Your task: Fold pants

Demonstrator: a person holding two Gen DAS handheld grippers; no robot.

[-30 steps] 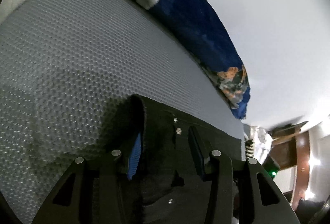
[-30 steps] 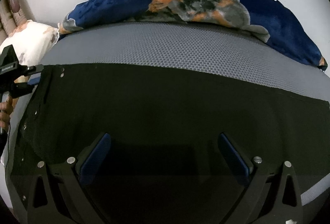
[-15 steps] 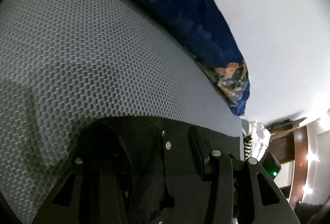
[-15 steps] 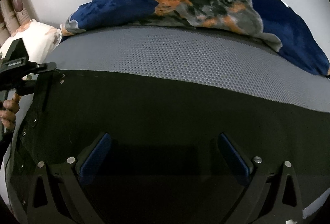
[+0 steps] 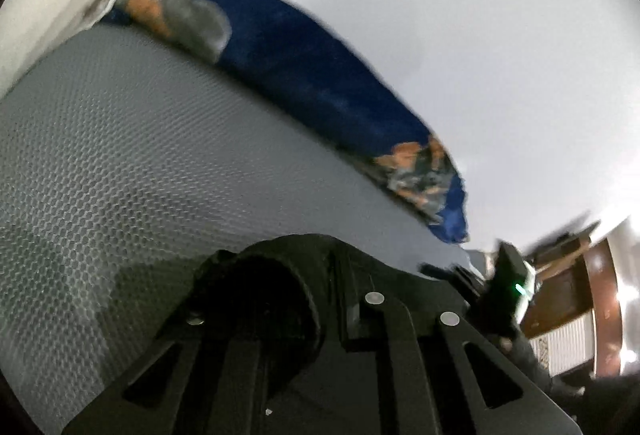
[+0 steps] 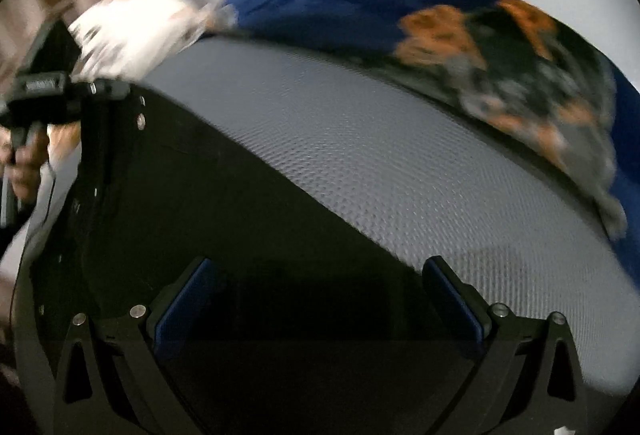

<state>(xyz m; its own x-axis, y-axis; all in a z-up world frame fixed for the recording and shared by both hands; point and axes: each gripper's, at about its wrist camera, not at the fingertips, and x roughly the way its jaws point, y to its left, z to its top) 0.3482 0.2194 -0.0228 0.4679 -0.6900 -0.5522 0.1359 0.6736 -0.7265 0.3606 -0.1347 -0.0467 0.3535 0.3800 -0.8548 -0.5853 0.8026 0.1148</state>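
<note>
Gathering the waistband marks the first fold: the black pants (image 6: 192, 203) are spread along the near edge of the grey mattress (image 6: 400, 163), bunched between the closed left gripper (image 5: 280, 299). The right gripper (image 6: 320, 299) is held wide apart above the cloth; a grasp is needed next.

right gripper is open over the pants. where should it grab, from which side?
Probably the near edge of the black pants, coming in low from the front edge of the grey mattress. The cloth lies flat there, so only an edge gives the open right gripper something to pinch. The left gripper appears shut on the bunched waistband end, so the right should take the opposite end.
</note>
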